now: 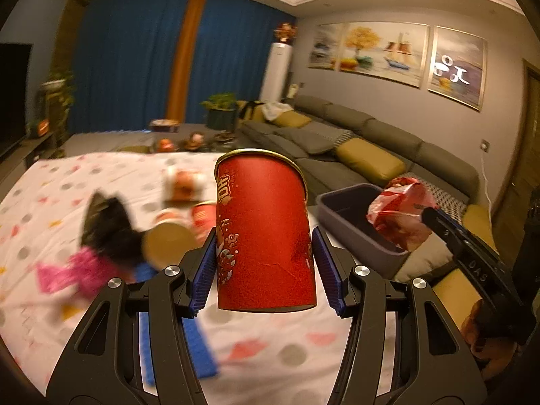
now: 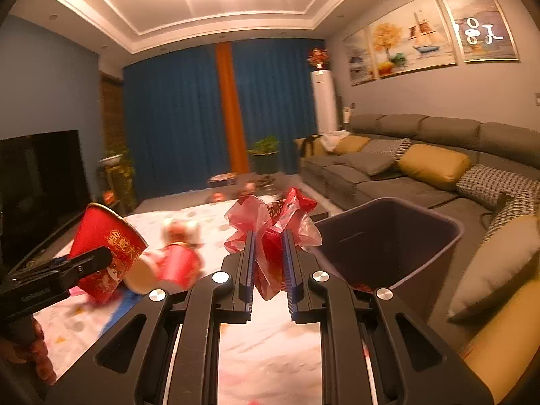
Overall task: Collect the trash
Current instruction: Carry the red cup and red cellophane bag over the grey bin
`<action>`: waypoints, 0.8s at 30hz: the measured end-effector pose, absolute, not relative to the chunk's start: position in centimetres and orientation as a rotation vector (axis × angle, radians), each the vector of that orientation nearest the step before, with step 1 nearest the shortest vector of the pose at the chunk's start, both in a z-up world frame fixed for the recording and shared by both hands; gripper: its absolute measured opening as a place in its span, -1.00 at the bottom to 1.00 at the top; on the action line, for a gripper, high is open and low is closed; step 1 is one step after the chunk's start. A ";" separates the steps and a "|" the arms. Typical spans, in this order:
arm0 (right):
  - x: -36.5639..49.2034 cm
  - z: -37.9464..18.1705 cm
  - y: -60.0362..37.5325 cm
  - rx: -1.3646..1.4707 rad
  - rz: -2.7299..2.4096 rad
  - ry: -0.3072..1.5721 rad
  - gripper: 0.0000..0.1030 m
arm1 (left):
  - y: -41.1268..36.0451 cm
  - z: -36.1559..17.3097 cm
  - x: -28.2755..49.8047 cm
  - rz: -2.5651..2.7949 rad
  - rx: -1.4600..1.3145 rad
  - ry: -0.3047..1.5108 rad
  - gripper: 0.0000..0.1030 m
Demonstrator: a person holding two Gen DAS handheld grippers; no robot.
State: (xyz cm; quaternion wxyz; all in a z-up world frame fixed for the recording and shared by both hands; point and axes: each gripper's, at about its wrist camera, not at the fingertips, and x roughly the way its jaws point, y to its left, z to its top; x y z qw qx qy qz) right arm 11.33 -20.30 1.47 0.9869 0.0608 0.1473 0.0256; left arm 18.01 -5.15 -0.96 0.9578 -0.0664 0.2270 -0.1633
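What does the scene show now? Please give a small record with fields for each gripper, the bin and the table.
left gripper: shut on red canister, held upright
right gripper: shut on red plastic bag
bin: grey, open, right of both grippers
table: dotted cloth; black bag, pink wrapper, another red canister left

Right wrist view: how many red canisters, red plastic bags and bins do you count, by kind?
Red canisters: 2, one in the left gripper, one lying down.
Red plastic bags: 1, in the right gripper.
Bins: 1.
Total: 4.
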 end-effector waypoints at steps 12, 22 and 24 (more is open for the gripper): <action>14.0 1.6 -27.6 0.123 -0.108 0.268 -0.68 | -16.2 -0.7 24.3 -0.511 -0.101 0.462 0.04; 16.1 0.2 -30.5 0.146 -0.154 0.281 -0.68 | -21.5 -2.9 28.9 -0.591 -0.082 0.507 0.04; 16.6 0.1 -31.1 0.148 -0.157 0.284 -0.67 | -22.4 -3.2 29.5 -0.604 -0.079 0.513 0.04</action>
